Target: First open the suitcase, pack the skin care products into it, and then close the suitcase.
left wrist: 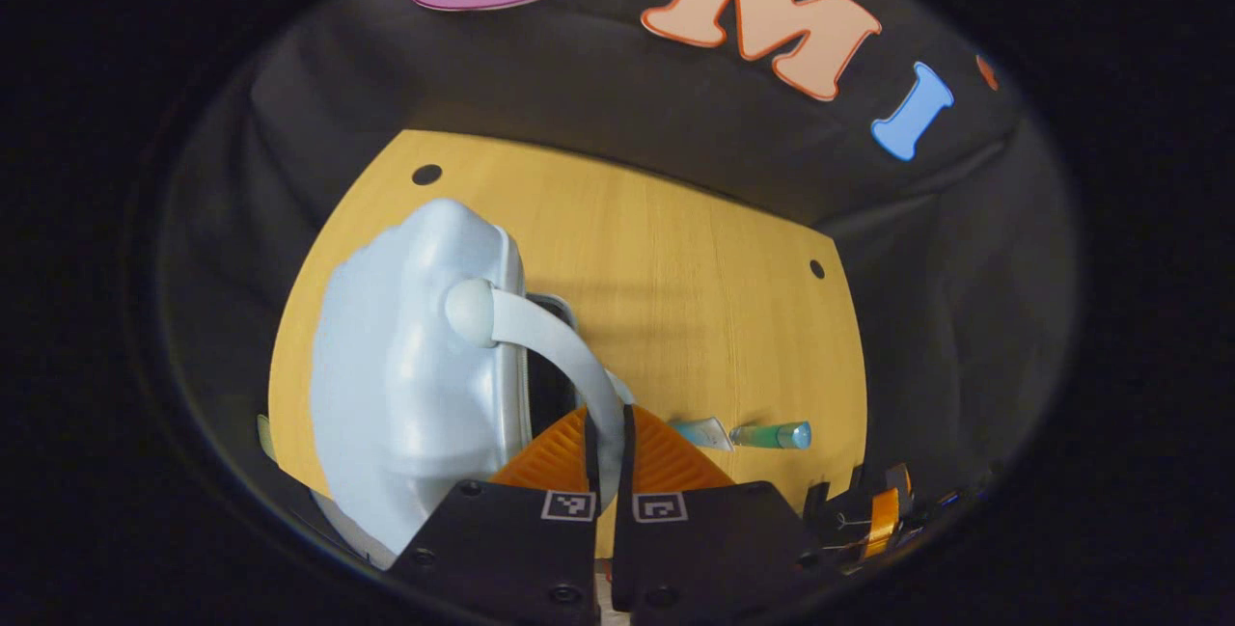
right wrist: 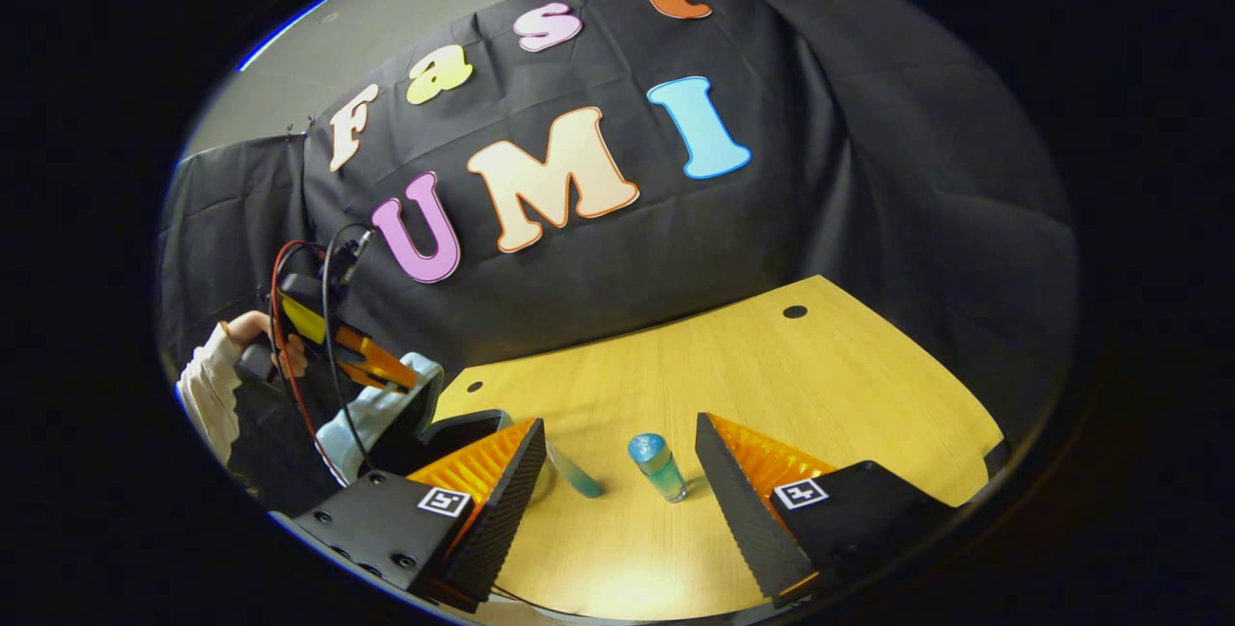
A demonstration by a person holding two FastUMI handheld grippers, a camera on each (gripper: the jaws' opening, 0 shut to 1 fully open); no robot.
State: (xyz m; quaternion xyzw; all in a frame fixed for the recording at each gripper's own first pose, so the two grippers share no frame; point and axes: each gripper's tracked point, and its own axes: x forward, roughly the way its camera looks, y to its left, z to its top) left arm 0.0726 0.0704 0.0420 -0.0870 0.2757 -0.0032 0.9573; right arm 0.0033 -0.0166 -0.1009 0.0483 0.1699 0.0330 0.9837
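Yellow wooden worktop (right wrist: 772, 385) carries a small blue-capped green bottle (right wrist: 657, 465) directly ahead, between my wide-open right hand-held gripper (right wrist: 617, 472); my left hand-held gripper (left wrist: 609, 448) pinches the pale blue suitcase's (left wrist: 405, 385) handle (left wrist: 550, 337).

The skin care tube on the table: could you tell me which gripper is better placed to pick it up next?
Probably the right gripper: it is open with the tube lying between its fingers. The left gripper is shut on the suitcase handle.
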